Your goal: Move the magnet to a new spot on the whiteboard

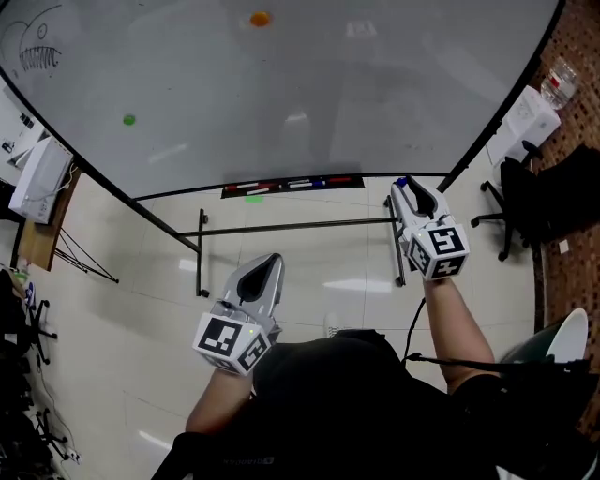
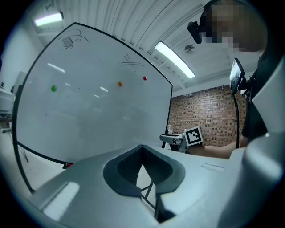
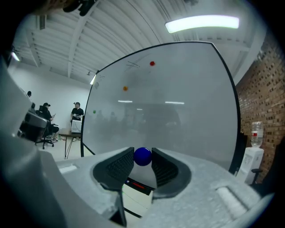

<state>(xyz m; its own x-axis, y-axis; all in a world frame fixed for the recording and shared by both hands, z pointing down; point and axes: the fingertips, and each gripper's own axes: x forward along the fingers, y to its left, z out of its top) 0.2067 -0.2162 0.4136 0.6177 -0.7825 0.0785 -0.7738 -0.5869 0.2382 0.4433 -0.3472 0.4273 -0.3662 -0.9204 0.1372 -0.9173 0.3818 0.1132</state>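
Note:
A small blue ball magnet is pinched between the tips of my right gripper, which is shut on it. That gripper hangs just off the lower right edge of the whiteboard, away from its face. On the board sit an orange magnet, a green magnet and, in the right gripper view, a red magnet. My left gripper is lower and further from the board, its jaws meeting at the tips with nothing in them.
A pen tray with markers runs along the board's bottom edge. The stand's black bars cross the floor below it. An office chair and a water bottle are at the right. People sit far left.

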